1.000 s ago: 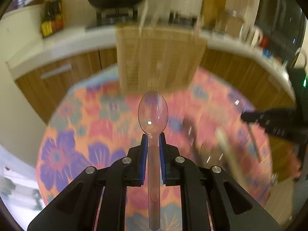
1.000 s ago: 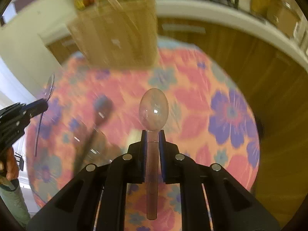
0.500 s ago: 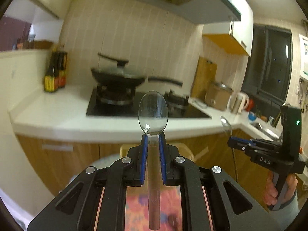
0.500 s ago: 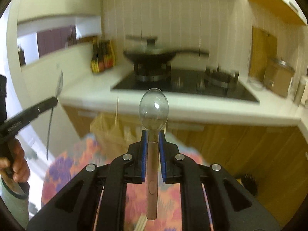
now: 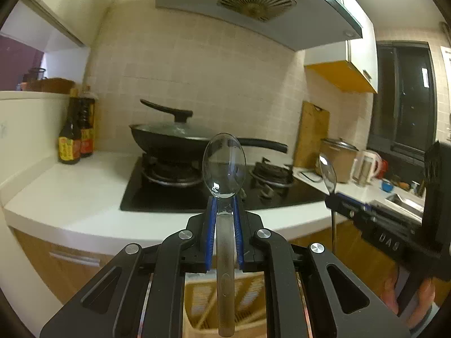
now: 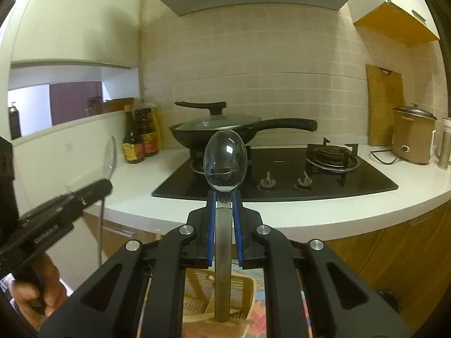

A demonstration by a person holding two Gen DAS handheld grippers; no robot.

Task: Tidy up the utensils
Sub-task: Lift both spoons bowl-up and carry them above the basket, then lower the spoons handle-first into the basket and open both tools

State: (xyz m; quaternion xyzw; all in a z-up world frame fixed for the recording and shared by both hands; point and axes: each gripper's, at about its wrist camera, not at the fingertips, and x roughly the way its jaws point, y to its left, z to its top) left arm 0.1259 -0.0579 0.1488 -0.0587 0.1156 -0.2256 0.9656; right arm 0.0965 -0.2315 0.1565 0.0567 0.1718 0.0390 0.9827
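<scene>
Both grippers have come up off the flowered tablecloth since a second ago, and now I look nearly level at the stove and the lidded wok (image 5: 172, 138) instead of down at the table. On my left gripper (image 5: 224, 200) the blue pads are closed tight on the neck of a clear plastic spoon (image 5: 224, 164), bowl pointing forward, handle running back between the fingers. My right gripper (image 6: 224, 195) grips a second clear spoon (image 6: 225, 160) the same way, pinched just behind the bowl. Below each spoon handle I see the woven bamboo holder (image 6: 197, 290) standing on the table, chopsticks already in it.

These spoons look light and stiff, but smooth and thin, so I judge they could twist or slip in the pads, or crack if squeezed harder. Holding at the flat neck seems right to me; it keeps the bowl from rolling. I would tip each handle down into the holder gently.
</scene>
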